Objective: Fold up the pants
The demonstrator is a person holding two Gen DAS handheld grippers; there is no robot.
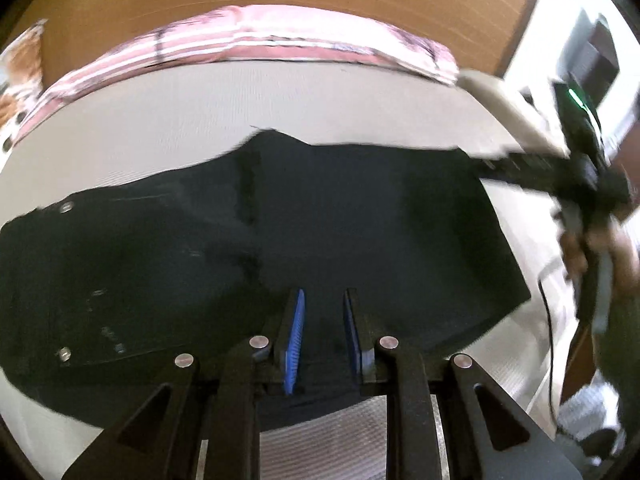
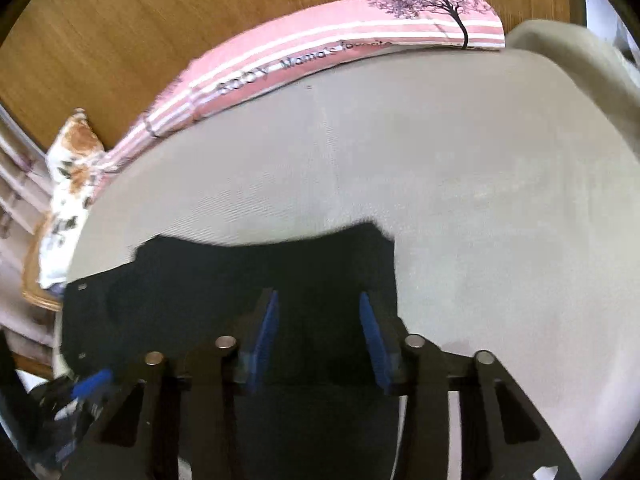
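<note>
Black pants (image 1: 280, 232) lie folded flat on a light grey bed sheet (image 1: 200, 112), with metal buttons at their left end. My left gripper (image 1: 323, 300) is open with blue pads, just above the near edge of the pants, holding nothing. My right gripper (image 2: 319, 304) is open over the right end of the pants (image 2: 248, 276). It also shows in the left wrist view (image 1: 532, 164), blurred, at the pants' far right corner. The left gripper's blue pad (image 2: 90, 384) shows at the lower left of the right wrist view.
A pink striped pillow (image 2: 320, 52) lies along the far edge of the bed against a wooden headboard (image 2: 160, 20). A floral cushion (image 2: 72, 176) sits at the far left. A beige pillow (image 2: 576, 52) is at the far right. A black cable (image 1: 548, 320) hangs at the right.
</note>
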